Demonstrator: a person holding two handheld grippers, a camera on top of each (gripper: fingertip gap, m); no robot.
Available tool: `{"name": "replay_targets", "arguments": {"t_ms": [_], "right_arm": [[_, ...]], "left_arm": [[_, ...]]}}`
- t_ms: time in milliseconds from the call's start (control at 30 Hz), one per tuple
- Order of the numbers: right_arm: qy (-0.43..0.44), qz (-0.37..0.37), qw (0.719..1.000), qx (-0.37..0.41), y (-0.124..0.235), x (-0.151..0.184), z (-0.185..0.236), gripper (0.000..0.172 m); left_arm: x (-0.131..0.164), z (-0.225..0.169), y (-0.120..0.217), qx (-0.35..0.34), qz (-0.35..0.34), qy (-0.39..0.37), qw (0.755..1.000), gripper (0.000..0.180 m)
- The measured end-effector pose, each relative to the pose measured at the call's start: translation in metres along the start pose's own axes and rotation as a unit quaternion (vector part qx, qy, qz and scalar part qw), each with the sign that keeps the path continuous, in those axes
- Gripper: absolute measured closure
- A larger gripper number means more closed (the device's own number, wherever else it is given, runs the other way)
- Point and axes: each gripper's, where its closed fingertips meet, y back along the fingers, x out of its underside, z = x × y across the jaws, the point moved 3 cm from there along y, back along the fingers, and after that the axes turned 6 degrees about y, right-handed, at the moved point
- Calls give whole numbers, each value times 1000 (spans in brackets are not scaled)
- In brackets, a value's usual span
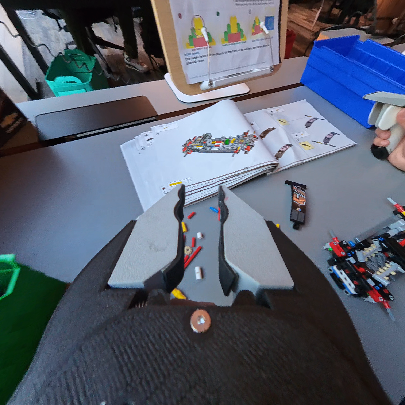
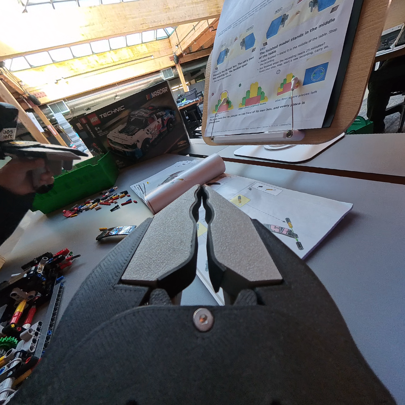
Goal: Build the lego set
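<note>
A workshop hall is being lit from above by a long band of roof windows [image 2: 92, 47], through which strong daylight is being let in. The roof is being carried by wooden beams [image 2: 122, 19] and slanted wooden posts [image 2: 24, 118]. A silver air duct [image 2: 122, 87] is being run beneath the beams. Grey tabletops [image 2: 361, 252] are being set edge to edge, a dark seam [image 2: 317, 173] being left between them. Dark table legs [image 1: 24, 43] are being shown beyond, with a green bag [image 1: 70, 72] being kept on the floor there.

both wrist views look down, sharing the open booklet [image 1: 197, 153].
</note>
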Motion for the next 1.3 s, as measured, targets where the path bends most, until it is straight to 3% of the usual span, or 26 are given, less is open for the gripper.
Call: {"name": "replay_targets", "arguments": {"t_ms": [167, 333, 500, 733, 900, 1100, 1300], "right_arm": [[-1, 2, 1000, -1, 0, 1, 0, 172], [-1, 1, 1000, 1, 0, 0, 0, 172], [0, 2, 1000, 1, 0, 0, 0, 172], [1, 2, 1000, 0, 0, 0, 1, 172], [2, 3, 1000, -1, 0, 1, 1, 172], [3, 3, 1000, -1, 0, 1, 2, 172], [0, 2, 1000, -1, 0, 1, 1, 172]], "left_arm": [[7, 27, 15, -22, 21, 28, 999, 154], [26, 39, 7, -14, 58, 66, 996, 155], [50, 21, -19, 35, 124, 74, 989, 157], [97, -15, -61, 46, 243, 13, 969, 156], [111, -25, -74, 52, 268, 20, 962, 154], [113, -24, -77, 42, 262, 2, 964, 179], [114, -25, -76, 47, 264, -15, 963, 179]]}}
